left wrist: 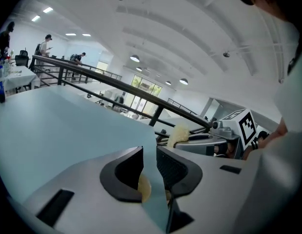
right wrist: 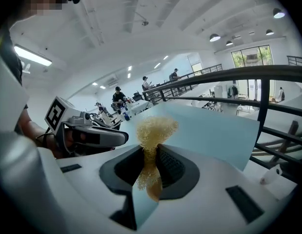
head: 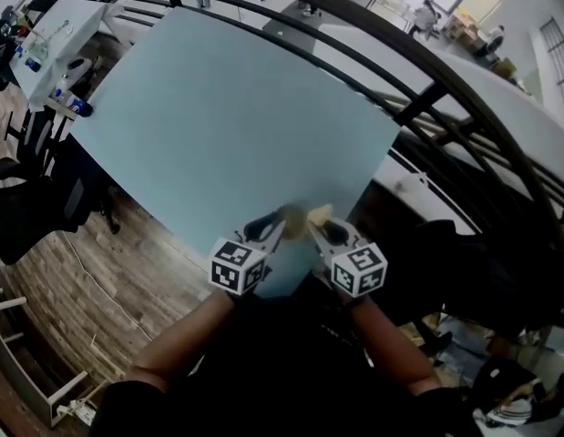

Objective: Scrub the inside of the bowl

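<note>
Clamped mid-body in right gripper: frizzy scrubber, soft, light, springy. Pinched in near-closed left gripper over table edge: tan piece, maybe bowl.

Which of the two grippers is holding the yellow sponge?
The right gripper: the sponge is clamped between its jaws. The left gripper has only a small pale thing there.

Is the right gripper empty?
No, the right gripper has its jaws shut on a yellow sponge, as its own view shows.
</note>
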Motion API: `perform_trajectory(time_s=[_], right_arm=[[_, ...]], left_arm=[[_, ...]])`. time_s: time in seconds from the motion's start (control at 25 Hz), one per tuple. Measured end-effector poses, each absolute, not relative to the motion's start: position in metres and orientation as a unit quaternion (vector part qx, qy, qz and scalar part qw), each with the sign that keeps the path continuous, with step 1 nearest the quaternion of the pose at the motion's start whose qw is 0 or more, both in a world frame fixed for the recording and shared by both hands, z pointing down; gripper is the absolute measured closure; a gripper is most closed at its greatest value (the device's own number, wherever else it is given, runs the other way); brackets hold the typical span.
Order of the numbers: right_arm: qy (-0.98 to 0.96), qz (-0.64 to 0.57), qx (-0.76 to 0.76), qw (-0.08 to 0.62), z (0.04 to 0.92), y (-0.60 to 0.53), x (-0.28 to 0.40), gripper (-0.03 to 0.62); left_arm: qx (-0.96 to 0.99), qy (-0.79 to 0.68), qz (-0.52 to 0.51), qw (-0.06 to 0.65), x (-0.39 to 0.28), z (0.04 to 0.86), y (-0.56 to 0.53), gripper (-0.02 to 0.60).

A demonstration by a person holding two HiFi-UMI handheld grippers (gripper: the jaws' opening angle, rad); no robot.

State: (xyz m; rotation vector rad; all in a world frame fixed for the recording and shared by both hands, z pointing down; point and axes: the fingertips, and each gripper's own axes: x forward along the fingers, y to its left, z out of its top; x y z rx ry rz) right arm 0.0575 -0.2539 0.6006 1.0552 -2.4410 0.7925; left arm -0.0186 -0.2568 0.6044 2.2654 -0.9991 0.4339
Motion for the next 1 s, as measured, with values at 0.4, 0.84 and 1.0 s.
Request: perform_trajectory(time_s=[0.4,0.84,1.0], right_arm=[[-0.851,0.337,0.318,0.246,0.684,-0.261,0.053,0.514],[-0.842,0.368,0.27,0.287,0.734,-0.252,0.046,0.514],[-0.841,0.371,0.268,0.289,0.736,-0.251,0.043,0.514]], left_arm=[[0.784,-0.409,0.23,0.407,-0.033,0.714,-0.264,0.497],[0.726,-0.404,0.271,0.487,-0.037,0.793,-0.248,0.497],[0.722,-0.405,0.276,0.488,-0.038,0.8,-0.25,0.497]])
